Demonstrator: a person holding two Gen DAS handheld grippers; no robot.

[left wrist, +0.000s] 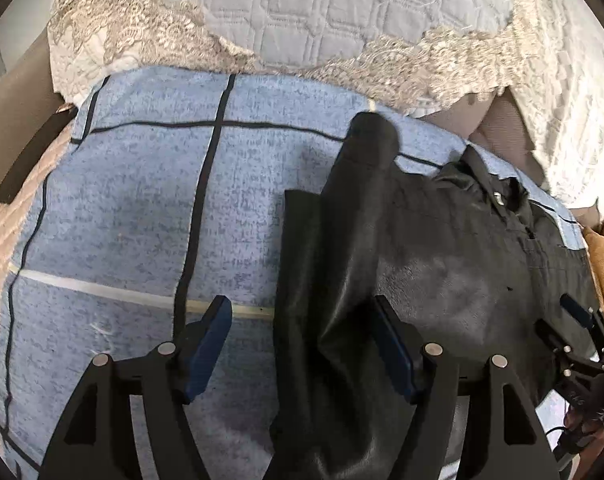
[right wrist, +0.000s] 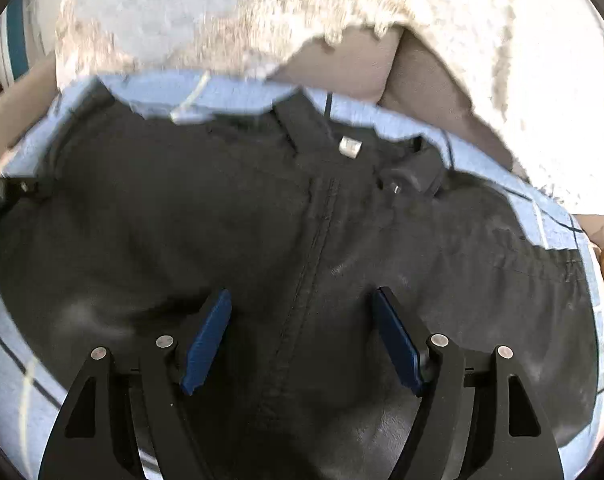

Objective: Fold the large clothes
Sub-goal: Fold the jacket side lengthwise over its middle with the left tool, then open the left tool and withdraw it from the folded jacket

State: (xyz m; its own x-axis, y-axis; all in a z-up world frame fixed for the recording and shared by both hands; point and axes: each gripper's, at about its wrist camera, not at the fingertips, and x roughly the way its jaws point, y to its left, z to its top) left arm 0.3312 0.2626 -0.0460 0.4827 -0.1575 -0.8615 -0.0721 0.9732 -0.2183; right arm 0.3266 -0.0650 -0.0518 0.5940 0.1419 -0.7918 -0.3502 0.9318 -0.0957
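Left wrist view shows my left tongs (left wrist: 302, 344) released, jaws wide, above the left end of the trousers (left wrist: 462, 264). A fold of that dark cloth lies between the blue pads (left wrist: 205, 356), but neither pad presses on it, so I grip nothing there. The trousers lie on the blue blanket (left wrist: 133, 208), which is spread over what looks like a sofa seat, with a quilted, lace-edged cover (left wrist: 342, 8) draped behind it. One rolled or bunched part of the dark cloth sticks up toward the back of the blanket.

From the right wrist view, my right tongs (right wrist: 302, 336) are likewise released, hanging over the fly seam just below the waistband (right wrist: 322, 128), where a small white label (right wrist: 350, 146) and a button (right wrist: 396, 184) show. Nothing sits between those pads but air above the cloth. My right tongs also show at the far right edge of the left view.

I judge I am between grips: the trousers are laid out but rumpled, with no tidy fold made yet. Next I should pick two matching edges, one per tongs, lower until the pads straddle a single layer, clench, then lift and carry one half over the other. The risk is pinching the blanket along with the cloth.
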